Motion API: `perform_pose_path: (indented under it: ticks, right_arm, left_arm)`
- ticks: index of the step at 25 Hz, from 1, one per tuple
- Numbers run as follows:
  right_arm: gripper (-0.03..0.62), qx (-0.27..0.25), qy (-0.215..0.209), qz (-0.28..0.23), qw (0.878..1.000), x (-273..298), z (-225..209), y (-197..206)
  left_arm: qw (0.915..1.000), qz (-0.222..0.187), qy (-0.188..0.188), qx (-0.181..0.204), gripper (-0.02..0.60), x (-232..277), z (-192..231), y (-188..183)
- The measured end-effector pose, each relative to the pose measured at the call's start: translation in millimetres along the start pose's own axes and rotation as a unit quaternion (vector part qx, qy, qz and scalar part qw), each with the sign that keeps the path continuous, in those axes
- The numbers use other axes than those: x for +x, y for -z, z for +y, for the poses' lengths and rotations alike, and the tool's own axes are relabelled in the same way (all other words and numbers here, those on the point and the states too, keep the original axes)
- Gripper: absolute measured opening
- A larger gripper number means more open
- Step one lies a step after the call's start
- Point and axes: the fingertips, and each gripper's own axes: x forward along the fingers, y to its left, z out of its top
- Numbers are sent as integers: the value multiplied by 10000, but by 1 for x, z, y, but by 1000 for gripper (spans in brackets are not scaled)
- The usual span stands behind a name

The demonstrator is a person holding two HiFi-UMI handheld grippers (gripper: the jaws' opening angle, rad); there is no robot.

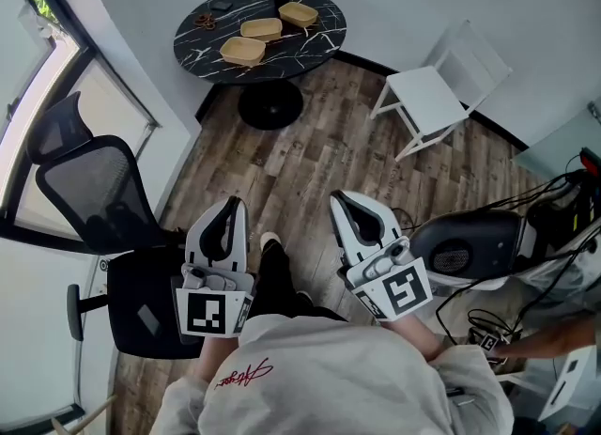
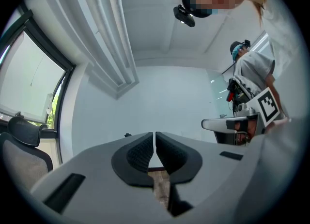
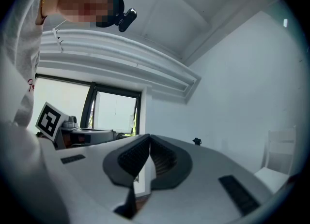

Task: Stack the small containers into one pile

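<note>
Three containers (image 1: 262, 28) lie unstacked on the table (image 1: 317, 44), well apart from the left gripper (image 1: 229, 208) and right gripper (image 1: 344, 202), both closed, empty. Approach seems in hand; next, near one container and open the jaws.

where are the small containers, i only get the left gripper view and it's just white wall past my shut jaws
Observer: In the head view, three shallow tan containers sit on a round black marble-patterned table at the far side of the wooden floor.
Operator: any stacked yet
Observer: No, they lie side by side, none inside another.
Operator: right gripper carrying anything
Observer: No, the right gripper is shut with nothing between its jaws.
</note>
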Motion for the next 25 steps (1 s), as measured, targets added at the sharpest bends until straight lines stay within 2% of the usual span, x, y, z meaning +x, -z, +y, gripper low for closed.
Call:
perform_pose_path:
  ticks: [9,25]
  right_arm:
    - [12,-90,81,-22,9999,60,-37,14]
    - [12,-80,256,6,9996,252,-138,31]
  left_arm:
    - [9999,-47,118,111,26,64,37,13]
    - [9994,55,339,110,26,249,156,29]
